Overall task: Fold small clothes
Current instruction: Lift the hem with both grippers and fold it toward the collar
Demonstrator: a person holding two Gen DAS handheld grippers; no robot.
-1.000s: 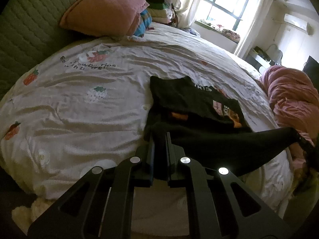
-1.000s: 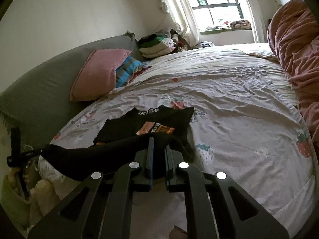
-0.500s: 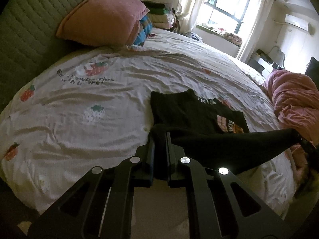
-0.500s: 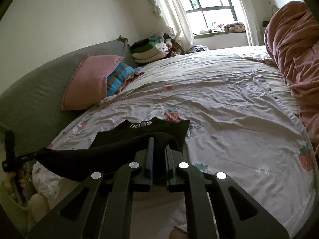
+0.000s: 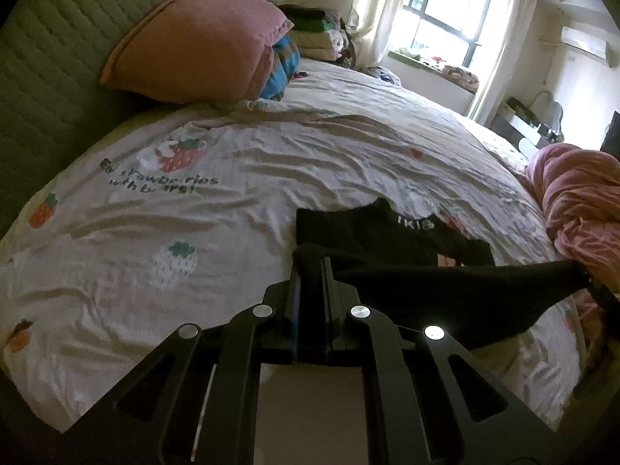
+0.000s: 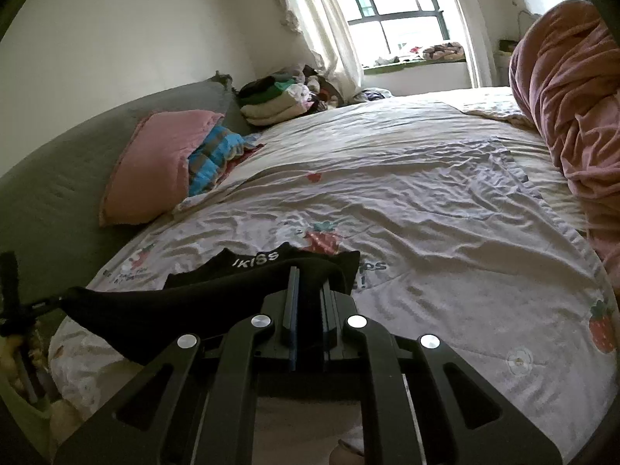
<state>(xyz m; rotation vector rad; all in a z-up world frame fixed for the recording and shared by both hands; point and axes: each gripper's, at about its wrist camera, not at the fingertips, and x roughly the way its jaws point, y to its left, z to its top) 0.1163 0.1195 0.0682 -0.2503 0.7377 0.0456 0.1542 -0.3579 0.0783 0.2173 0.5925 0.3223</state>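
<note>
A small black garment with white lettering lies on the strawberry-print bed sheet. Its near edge is lifted and stretched taut between both grippers, folding over the part that lies flat. My left gripper is shut on one lifted corner. My right gripper is shut on the other corner of the black garment. In the left wrist view the raised edge runs right to the other gripper at the frame's edge. The printed front is mostly hidden under the raised fabric.
A pink pillow and a striped blue cloth lean on the green quilted headboard. Folded clothes are stacked by the window. A pink blanket is heaped on the bed's far side.
Both grippers have carried the lifted edge forward over the flat garment toward the headboard. More of the orange print is now covered; only the collar lettering and a sliver of print show.
</note>
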